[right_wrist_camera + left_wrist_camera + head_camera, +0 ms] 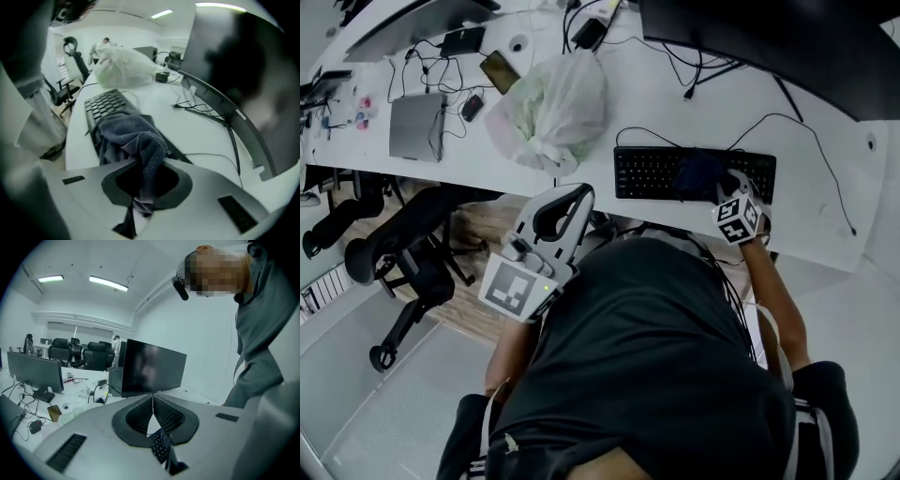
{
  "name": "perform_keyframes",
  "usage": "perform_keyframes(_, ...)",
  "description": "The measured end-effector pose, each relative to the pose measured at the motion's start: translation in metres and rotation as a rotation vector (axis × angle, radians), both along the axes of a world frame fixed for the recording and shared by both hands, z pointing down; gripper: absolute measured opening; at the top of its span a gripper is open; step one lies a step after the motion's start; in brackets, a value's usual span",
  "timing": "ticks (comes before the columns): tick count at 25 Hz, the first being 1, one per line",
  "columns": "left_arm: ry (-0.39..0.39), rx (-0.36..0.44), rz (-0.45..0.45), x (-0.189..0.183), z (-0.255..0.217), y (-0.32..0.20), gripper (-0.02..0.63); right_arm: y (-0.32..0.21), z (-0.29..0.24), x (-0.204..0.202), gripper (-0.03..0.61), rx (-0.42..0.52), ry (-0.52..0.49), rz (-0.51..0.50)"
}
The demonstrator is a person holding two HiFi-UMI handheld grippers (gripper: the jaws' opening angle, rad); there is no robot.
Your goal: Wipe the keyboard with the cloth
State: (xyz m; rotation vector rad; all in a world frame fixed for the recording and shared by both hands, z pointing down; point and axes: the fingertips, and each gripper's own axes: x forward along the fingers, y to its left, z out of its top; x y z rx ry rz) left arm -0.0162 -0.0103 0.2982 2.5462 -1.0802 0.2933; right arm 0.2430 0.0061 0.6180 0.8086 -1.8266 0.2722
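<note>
The black keyboard (656,173) lies on the white desk (825,216), with a dark blue cloth (701,172) bunched over its right half. My right gripper (733,194) points steeply down at the keyboard and is shut on the cloth. In the right gripper view the cloth (133,138) runs from the keys (104,104) up into the gripper (144,180). My left gripper (562,211) hangs off the desk's near edge, above the person's body. Its jaws (153,411) are shut with nothing between them. A strip of keyboard (161,447) shows below them.
A crumpled plastic bag (553,108) sits left of the keyboard, and a closed laptop (416,127), a phone (499,70) and cables lie farther left. A dark monitor (769,42) stands behind the keyboard. An office chair (394,253) stands off the desk at left.
</note>
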Motion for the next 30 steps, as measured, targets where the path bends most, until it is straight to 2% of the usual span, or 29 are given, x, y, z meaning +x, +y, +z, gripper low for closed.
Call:
perform_keyframes(2,-0.001,-0.004,-0.031,-0.009,0.002,0.007,0.008,0.049,0.002,-0.010,0.035,-0.050,-0.010,-0.032)
perform_keyframes(4,0.008,-0.022,-0.059,-0.018,0.011,0.015,0.008,0.070,0.003,-0.016,0.035,-0.085,-0.024,-0.047)
perform_keyframes(6,0.034,-0.040,-0.076,-0.024,0.021,0.020,0.008,0.046,-0.002,-0.015,0.035,-0.036,-0.016,-0.048)
perform_keyframes(9,0.069,-0.057,-0.068,-0.017,0.023,0.026,0.008,-0.016,-0.013,-0.002,0.035,0.071,0.027,-0.055)
perform_keyframes(12,0.075,-0.025,-0.055,-0.007,0.016,0.026,0.008,-0.046,-0.004,0.019,0.035,0.083,0.056,-0.020)
perform_keyframes(15,0.069,-0.006,-0.044,-0.005,0.010,0.037,0.008,0.014,0.000,0.023,0.035,0.052,0.019,0.055)
perform_keyframes(18,0.071,-0.020,-0.083,-0.017,0.020,0.043,0.008,0.093,0.011,0.008,0.035,-0.064,0.011,-0.006)
perform_keyframes(20,0.092,-0.057,-0.118,-0.024,0.029,0.050,0.008,0.113,0.009,0.006,0.035,-0.086,-0.006,-0.010)
perform_keyframes(22,0.110,-0.066,-0.129,-0.027,0.030,0.050,0.008,0.082,-0.010,0.012,0.035,0.009,-0.022,0.029)
perform_keyframes(25,0.111,-0.061,-0.128,-0.027,0.029,0.052,0.008,0.004,-0.033,0.021,0.035,0.153,-0.025,0.059)
perform_keyframes(28,0.102,-0.046,-0.100,-0.018,0.023,0.054,0.008,-0.044,-0.021,0.039,0.035,0.144,-0.014,0.101)
perform_keyframes(30,0.070,-0.019,-0.079,-0.016,0.017,0.059,0.008,-0.036,-0.006,0.049,0.035,0.121,-0.008,0.143)
